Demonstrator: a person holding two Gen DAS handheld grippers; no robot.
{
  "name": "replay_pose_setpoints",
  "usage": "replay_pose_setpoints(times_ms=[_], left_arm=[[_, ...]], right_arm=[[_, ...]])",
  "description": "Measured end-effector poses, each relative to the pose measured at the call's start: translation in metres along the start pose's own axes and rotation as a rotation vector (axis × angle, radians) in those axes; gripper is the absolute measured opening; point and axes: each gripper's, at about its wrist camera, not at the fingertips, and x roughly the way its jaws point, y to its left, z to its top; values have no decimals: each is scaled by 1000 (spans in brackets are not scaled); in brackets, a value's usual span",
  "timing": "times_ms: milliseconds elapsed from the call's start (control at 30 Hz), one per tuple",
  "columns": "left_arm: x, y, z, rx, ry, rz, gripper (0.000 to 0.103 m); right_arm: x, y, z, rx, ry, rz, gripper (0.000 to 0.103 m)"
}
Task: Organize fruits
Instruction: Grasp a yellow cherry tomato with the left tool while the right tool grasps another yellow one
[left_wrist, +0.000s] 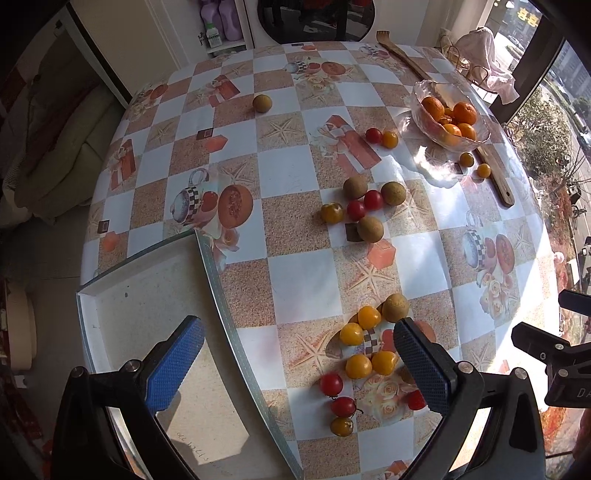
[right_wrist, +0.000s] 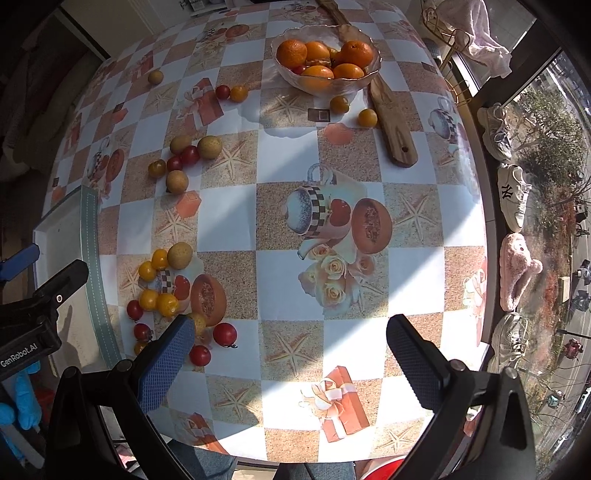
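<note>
Dozens of small round fruits, red and yellow cherry tomatoes (left_wrist: 356, 365) and brown longans (left_wrist: 370, 229), lie loose on your checked tablecloth (left_wrist: 303, 288) beside the white tray (left_wrist: 88, 325). Your left gripper (left_wrist: 295, 354) and right gripper (right_wrist: 290, 350) both hang spread, empty. Nudge one and it likely rolls off.
</note>
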Motion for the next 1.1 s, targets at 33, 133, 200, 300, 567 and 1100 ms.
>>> replay_pose_setpoints(times_ms=[33,133,200,300,567,1100], left_arm=[[7,-1,7,0,-5,0,103],[24,-2,22,7,-24,-8,93],[39,-3,31,15,-8,-9,88],[56,-2,39,20,-16,4,86],[92,-7,52,45,-28,-8,68],[105,-13,71,40,-131,-25,68]], right_arm=[[3,-2,4,6,-1,3,103],[14,-9,18,29,-9,13,103],[20,-13,28,48,-25,21,102],[26,-20,42,82,-51,44,95],[53,-37,79,138,-119,36,66],[76,-39,136,114,-240,-18,54]])
